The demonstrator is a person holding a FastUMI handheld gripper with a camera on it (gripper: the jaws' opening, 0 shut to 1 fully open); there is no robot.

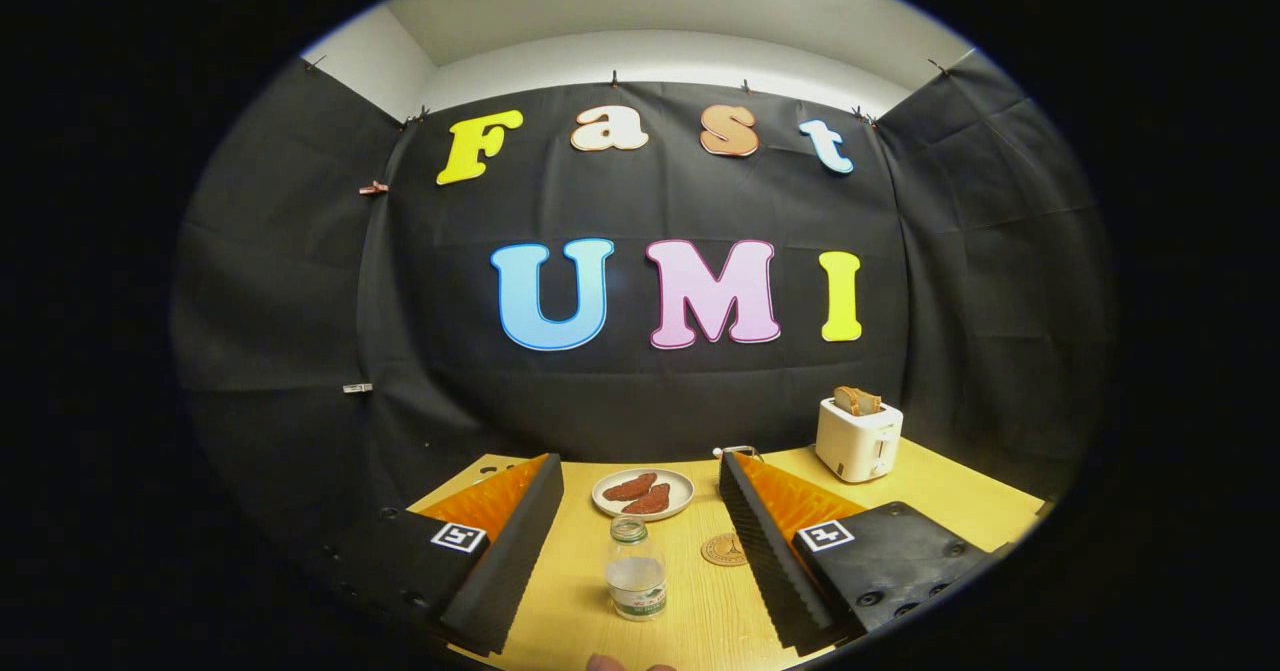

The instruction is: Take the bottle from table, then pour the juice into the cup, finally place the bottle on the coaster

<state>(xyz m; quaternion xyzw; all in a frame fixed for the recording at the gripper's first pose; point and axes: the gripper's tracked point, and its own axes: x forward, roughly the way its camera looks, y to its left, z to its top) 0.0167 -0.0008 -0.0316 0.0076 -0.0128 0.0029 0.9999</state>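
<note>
Bottle [636, 569] dead ahead, standing upright on the table [700, 611], cap off, between your two fingers and a touch beyond their tips. The gripper [640, 491] is spread wide, nothing held, so you've room to come in. Ease forward and low, keep the bottle centred in the gap, and close on the body below the neck so both pads bear evenly. It's open-topped and looks light, so squeeze gently and lift straight. The coaster [724, 549] lies just beside it, by the right finger; the plate [643, 494] sits beyond. Mind neither gets nudged.
</note>
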